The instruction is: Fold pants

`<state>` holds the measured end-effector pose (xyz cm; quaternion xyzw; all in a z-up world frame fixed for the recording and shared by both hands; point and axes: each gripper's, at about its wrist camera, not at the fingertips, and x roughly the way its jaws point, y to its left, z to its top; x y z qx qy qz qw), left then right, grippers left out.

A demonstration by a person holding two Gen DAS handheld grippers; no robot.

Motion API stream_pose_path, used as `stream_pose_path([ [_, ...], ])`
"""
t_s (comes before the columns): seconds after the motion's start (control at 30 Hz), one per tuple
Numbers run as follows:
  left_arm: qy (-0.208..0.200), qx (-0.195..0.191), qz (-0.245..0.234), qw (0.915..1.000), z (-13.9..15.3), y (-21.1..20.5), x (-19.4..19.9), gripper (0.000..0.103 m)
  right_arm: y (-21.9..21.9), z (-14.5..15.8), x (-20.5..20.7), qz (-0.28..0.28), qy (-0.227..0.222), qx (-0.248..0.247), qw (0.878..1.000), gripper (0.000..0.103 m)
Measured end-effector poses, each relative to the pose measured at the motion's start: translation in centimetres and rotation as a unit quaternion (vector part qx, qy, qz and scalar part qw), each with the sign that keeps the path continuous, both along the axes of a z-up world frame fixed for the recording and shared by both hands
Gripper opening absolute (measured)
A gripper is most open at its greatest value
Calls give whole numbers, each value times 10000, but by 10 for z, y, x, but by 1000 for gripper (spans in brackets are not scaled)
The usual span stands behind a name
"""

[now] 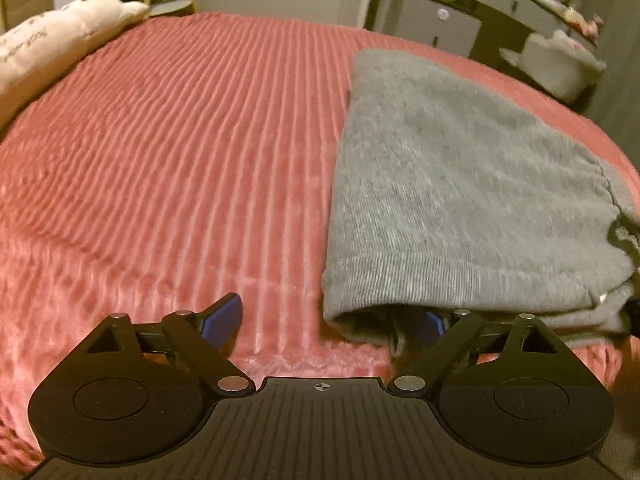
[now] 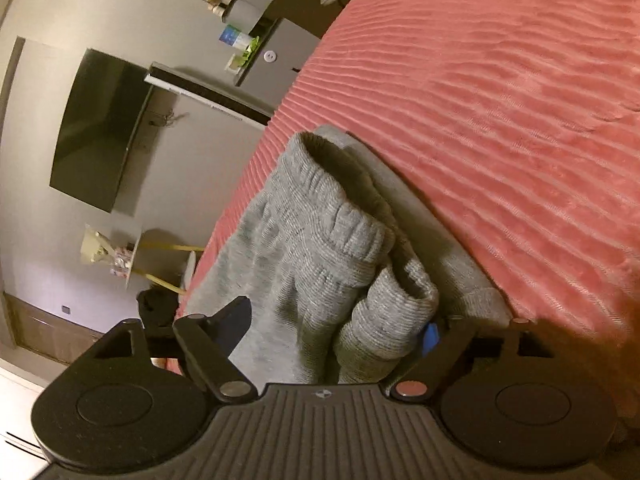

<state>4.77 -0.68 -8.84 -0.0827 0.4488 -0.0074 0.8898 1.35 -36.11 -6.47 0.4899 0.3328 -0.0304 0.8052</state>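
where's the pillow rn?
Left wrist view only: the pillow sits top-left on the pink bedspread, across from the grey pants.

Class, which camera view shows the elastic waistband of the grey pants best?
The right wrist view: the gathered waistband of the grey pants lies central and close. The left wrist view catches only a puckered bit at its right edge.

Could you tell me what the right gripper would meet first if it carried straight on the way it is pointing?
Most likely the grey sweatpants: their bunched cuff and waistband lie directly ahead between the open fingers of the right gripper, though depth is hard to judge.
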Motion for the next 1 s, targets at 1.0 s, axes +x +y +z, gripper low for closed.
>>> stream_pose_path([
  [1.0, -726, -19, 909, 9932, 41, 19, -38, 92, 23, 83, -32, 232, -339, -3678, 9290, 74],
])
